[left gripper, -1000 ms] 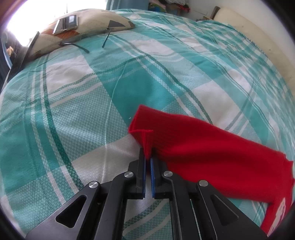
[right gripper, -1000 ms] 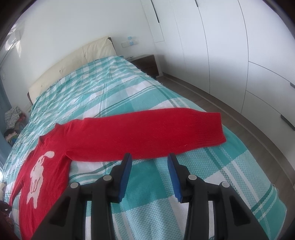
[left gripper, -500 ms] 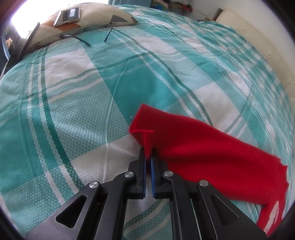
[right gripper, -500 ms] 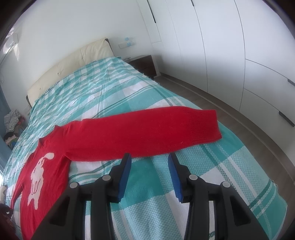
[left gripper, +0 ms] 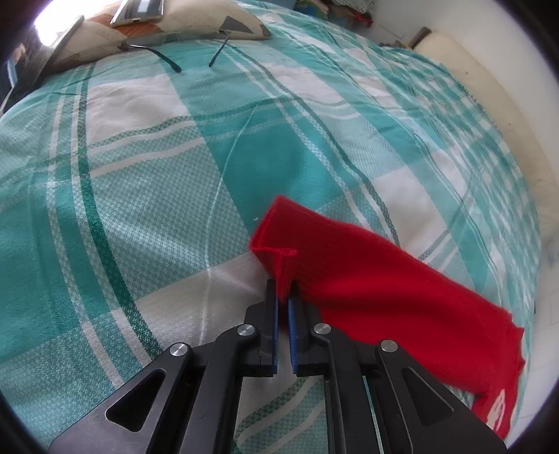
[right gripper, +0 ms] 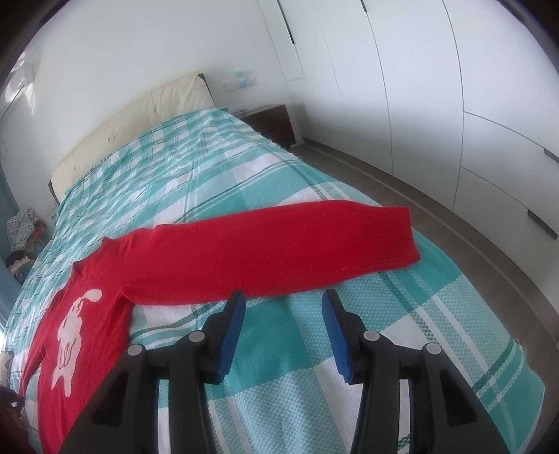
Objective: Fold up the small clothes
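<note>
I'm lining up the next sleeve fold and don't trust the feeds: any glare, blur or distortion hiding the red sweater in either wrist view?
Left wrist view: blown-out glare at the top-left corner, away from the red knit sweater's cuff, which is sharp. Right wrist view: even daylight, no glare on the sweater's outstretched sleeve. Both: fisheye bending curves the teal plaid bedspread, and dark vignetting masks the corners.

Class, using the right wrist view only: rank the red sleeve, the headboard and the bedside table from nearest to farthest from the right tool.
1. Red sleeve: lies flat across the bedspread just beyond the right tool.
2. Bedside table: at the bed's far right corner, by the wardrobe.
3. Headboard: cream, at the far end against the wall; its near end is close to the table, so this pair is nearly tied.
</note>
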A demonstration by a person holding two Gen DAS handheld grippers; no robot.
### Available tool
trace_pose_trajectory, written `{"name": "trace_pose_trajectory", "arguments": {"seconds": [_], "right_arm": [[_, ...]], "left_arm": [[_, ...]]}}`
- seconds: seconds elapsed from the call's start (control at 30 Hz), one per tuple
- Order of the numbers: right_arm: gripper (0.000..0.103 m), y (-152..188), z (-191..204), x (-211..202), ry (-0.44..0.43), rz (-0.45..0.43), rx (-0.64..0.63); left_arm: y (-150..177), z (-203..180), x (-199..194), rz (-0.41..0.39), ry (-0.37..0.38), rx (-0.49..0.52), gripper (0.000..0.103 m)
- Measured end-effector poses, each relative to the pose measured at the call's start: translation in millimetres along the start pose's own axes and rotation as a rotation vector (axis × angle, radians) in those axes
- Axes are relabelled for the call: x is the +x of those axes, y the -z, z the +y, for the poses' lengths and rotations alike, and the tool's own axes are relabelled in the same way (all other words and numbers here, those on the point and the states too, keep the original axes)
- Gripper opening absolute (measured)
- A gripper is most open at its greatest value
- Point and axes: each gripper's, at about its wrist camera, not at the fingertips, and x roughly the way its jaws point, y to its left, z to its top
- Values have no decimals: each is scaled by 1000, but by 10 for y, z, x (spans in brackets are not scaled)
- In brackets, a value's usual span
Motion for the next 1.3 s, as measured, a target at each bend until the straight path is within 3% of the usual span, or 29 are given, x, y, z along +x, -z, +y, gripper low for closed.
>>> {"name": "trace_pose_trajectory", "arguments": {"seconds": [0.53, 0.7, 0.77, 0.87, 1.1, 1.3], "right_arm": [[47, 17, -19, -23, -7, -6, 12], [47, 9, -57, -35, -7, -11, 32], [47, 5, -67, -37, -7, -13, 35], [47, 4, -70, -36, -7, -14, 35], [47, -2, -79, -47, -5, -22, 35], [50, -26, -112, -65, 2, -35, 47]], "left_arm": [[-3, 78, -46, -4, 77, -48, 13], [-6, 83, -115, -17, 109, -60, 32], [-8, 83, -201, -52, 98, -65, 58], [-40, 120, -362, -133, 42, -83, 86], [-111, 320, -529, -207, -29, -172, 89], [-4, 30, -803, -342, -63, -30, 94]]}}
